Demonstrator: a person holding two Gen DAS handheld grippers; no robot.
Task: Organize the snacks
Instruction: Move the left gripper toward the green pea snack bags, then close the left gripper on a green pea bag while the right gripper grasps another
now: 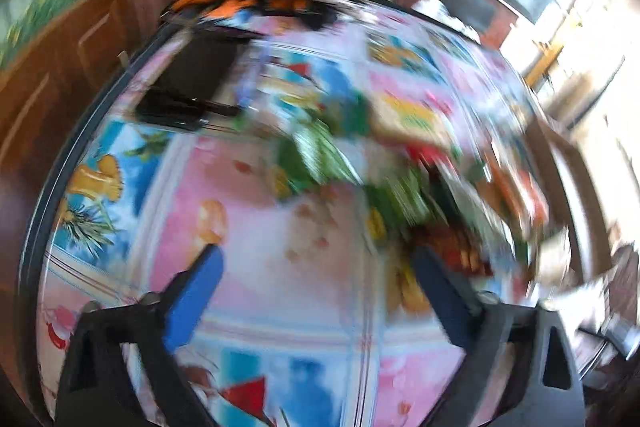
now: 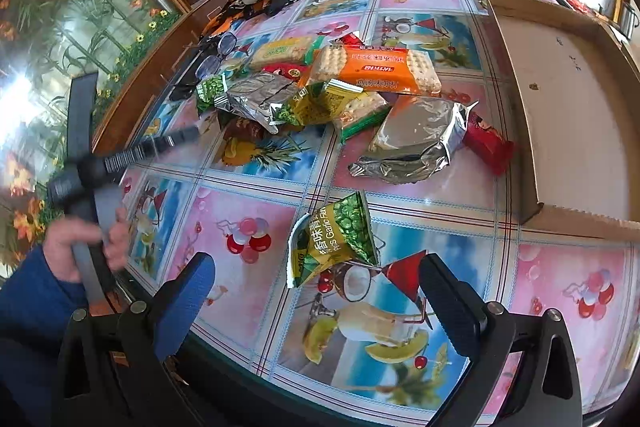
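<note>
patterned table (image 2: 256, 211) (glass-topped) holds heaped snack packets (image 2: 320, 87) beside cardboard box (image 2: 560, 99).

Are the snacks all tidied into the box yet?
Not yet. The cardboard box looks empty. Both grippers, left and right, are open, holding nothing. The green pea packet lies nearest; the snack pile still waits.
</note>
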